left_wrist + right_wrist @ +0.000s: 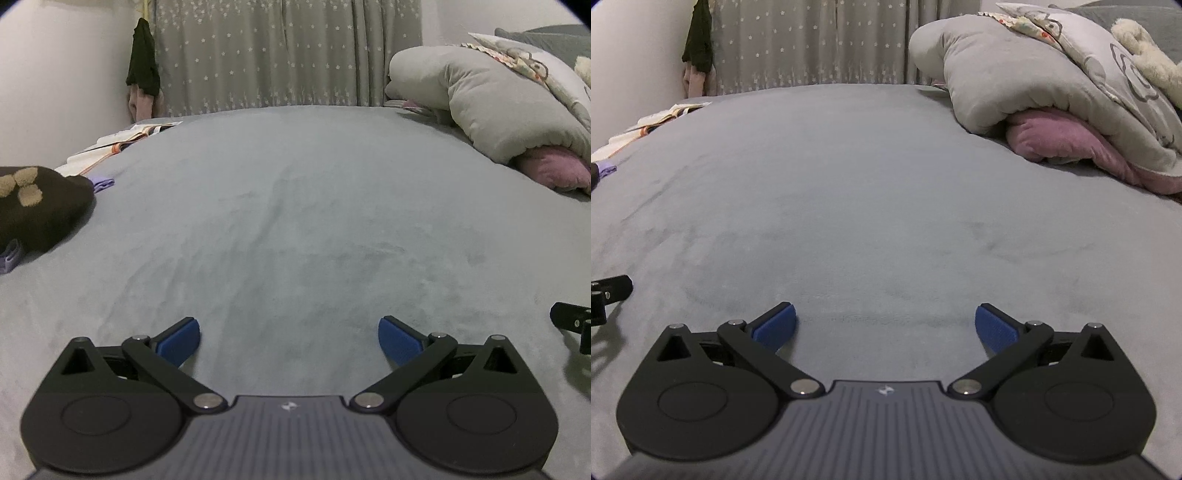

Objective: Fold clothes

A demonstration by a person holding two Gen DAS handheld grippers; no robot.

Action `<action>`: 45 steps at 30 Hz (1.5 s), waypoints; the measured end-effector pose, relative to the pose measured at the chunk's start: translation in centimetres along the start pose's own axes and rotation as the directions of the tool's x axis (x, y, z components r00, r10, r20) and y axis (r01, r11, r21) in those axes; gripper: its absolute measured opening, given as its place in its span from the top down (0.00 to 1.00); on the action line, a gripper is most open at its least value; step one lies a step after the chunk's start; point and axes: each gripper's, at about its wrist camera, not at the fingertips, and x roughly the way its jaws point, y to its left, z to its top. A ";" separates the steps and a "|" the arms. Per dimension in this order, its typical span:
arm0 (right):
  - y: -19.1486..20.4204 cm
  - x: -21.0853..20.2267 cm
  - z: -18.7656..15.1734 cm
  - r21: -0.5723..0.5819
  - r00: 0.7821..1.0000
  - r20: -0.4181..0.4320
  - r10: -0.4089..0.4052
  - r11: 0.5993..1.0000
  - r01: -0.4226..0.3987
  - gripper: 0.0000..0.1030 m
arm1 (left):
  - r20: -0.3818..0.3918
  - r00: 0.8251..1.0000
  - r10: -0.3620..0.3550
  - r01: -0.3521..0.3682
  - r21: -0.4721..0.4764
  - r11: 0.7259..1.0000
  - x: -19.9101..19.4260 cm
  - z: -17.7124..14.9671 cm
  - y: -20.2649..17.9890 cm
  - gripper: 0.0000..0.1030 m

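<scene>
Two hand-held grippers, left and right, jaws spread, empty, low over bed. Brown garment heaped far left, nearer left one.

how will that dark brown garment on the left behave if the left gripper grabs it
The dark brown garment lies in a soft, rounded heap, so it will probably sag and drape, not hold shape. Its fuzzy surface and tan patches suggest easy grip. The left gripper, open, would likely lift one layer only.

Left claw (right claw too) agape
</scene>
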 end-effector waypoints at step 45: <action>-0.7 0.6 0.6 -0.001 1.000 -0.002 0.007 1.000 -0.007 0.00 | -0.001 1.000 0.007 -0.007 0.006 1.000 0.2 0.0 -0.4 0.00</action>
